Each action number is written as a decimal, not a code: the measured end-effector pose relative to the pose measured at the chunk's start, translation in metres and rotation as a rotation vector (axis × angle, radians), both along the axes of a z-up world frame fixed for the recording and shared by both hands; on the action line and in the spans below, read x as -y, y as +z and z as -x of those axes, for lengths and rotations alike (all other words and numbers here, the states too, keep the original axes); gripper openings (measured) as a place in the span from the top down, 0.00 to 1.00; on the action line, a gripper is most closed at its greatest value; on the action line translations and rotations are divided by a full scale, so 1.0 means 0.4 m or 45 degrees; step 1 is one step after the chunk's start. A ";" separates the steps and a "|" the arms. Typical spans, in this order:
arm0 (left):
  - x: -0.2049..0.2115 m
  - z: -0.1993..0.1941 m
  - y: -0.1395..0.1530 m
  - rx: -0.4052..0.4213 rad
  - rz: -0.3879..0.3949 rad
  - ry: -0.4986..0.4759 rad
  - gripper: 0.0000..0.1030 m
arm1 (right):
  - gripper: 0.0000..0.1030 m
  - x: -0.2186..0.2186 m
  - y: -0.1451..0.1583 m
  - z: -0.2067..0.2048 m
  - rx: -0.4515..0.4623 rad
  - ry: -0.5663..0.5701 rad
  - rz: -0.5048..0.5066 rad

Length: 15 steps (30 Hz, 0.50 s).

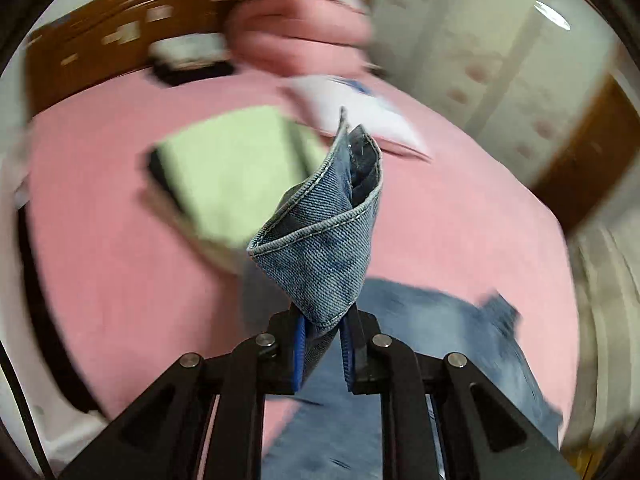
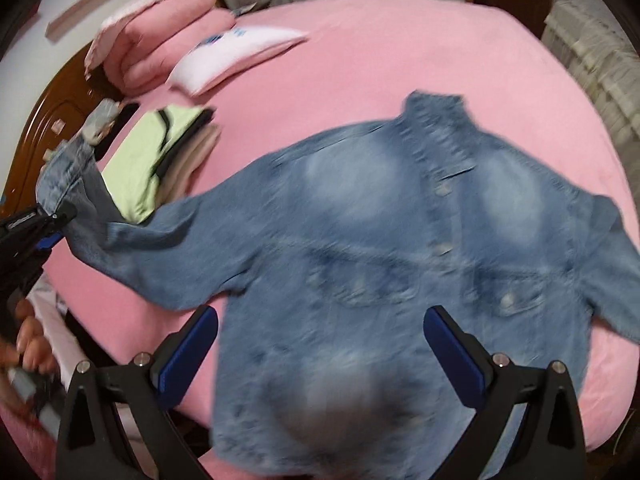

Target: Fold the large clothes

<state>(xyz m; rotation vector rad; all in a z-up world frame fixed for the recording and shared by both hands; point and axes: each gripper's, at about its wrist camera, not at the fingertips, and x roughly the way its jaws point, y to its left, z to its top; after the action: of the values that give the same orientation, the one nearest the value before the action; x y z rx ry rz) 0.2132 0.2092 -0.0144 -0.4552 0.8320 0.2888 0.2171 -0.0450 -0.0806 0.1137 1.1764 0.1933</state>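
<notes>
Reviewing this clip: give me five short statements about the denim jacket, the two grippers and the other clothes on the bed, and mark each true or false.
1. The left gripper is clamped on the cuff of the denim jacket. True.
2. The right gripper is shut on the jacket's hem. False: its jaws stand wide open above the jacket's lower part, holding nothing.
3. The jacket lies front up on the pink bed cover, collar away from the right wrist camera. True.
4. The folded light green garment lies on top of the jacket. False: it sits on a small pile beside the jacket's lifted sleeve.
5. A folded white garment lies on the bed. True.
</notes>
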 end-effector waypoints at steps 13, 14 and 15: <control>0.475 -0.229 -0.295 -0.242 -0.012 -0.586 0.34 | 0.00 0.358 -0.220 -0.137 -0.009 -0.269 -0.117; 0.471 -0.224 -0.299 -0.252 -0.009 -0.578 0.31 | 0.00 0.366 -0.249 -0.145 -0.051 -0.273 -0.152; 0.459 -0.213 -0.305 -0.265 -0.014 -0.562 0.23 | 0.00 0.364 -0.272 -0.151 -0.099 -0.270 -0.179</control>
<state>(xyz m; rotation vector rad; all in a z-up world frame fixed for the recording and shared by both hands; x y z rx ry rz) 0.2985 0.0256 -0.1365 -0.2228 1.1079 -0.0699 0.2775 -0.1906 -0.1894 0.3706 1.2183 0.0846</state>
